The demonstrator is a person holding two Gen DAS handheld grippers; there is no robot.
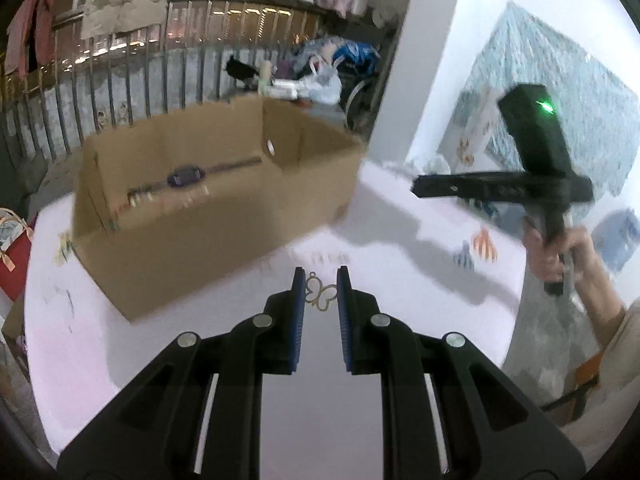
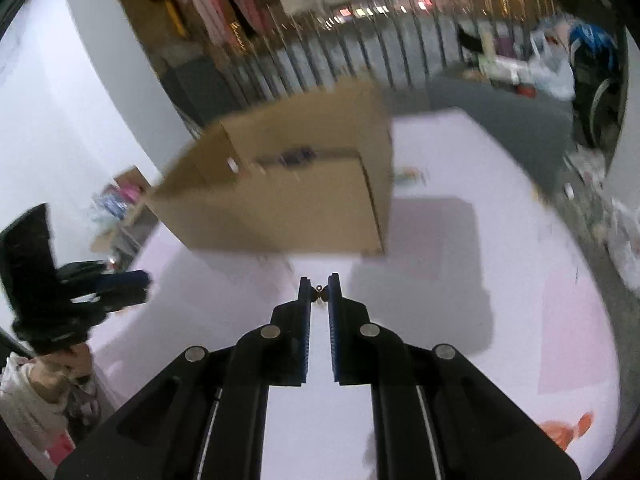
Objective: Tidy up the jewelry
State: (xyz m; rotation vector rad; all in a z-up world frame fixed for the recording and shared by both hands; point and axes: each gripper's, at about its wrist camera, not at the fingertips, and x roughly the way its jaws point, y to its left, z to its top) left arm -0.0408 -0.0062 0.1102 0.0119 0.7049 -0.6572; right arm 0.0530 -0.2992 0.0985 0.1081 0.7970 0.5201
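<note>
Butterfly pendant [image 1: 320, 293] between left tool [image 1: 321, 280] pads; cardboard box [image 1: 208, 216] beyond.

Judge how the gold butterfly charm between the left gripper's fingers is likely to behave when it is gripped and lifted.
The butterfly charm looks like a thin open wire outline, so it is probably very light and could bend under a hard squeeze. Being flat and small between the left gripper fingers, it may twist or slip. It seems unlikely to roll.

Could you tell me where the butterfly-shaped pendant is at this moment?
In the left wrist view, the butterfly pendant sits between the fingertips of the left gripper, above the white table, just in front of the cardboard box.
</note>
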